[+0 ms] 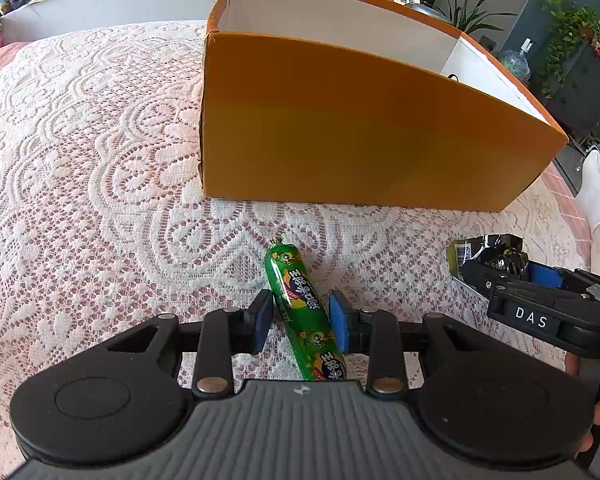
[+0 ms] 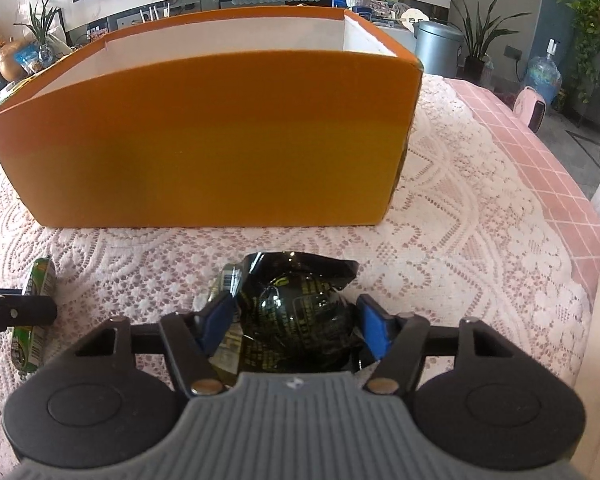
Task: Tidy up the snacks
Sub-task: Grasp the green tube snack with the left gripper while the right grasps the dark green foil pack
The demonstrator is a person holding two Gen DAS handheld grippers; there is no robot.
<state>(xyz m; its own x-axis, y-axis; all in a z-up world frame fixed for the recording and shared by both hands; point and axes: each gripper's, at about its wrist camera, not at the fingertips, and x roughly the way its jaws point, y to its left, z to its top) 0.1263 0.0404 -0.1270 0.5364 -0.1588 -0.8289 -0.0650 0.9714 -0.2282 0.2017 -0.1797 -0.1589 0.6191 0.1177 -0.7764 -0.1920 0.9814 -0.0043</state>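
A green sausage stick (image 1: 300, 304) lies on the lace cloth between the blue pads of my left gripper (image 1: 300, 320); the pads stand close on both sides of it, touching or nearly so. My right gripper (image 2: 296, 320) has its pads against a dark shiny snack packet (image 2: 296, 308) resting on the cloth. The right gripper and packet also show in the left wrist view (image 1: 496, 264). An open orange box (image 1: 360, 132) with white inner walls stands just beyond both snacks; it also shows in the right wrist view (image 2: 220, 144). The sausage appears at the left of the right wrist view (image 2: 36, 312).
The table wears a white lace cloth (image 1: 80, 160) over pink check fabric (image 2: 540, 168). A person's white sock (image 1: 594, 188) shows at the right edge. Plants, a grey bin (image 2: 436, 48) and a water bottle (image 2: 542, 72) stand in the room behind.
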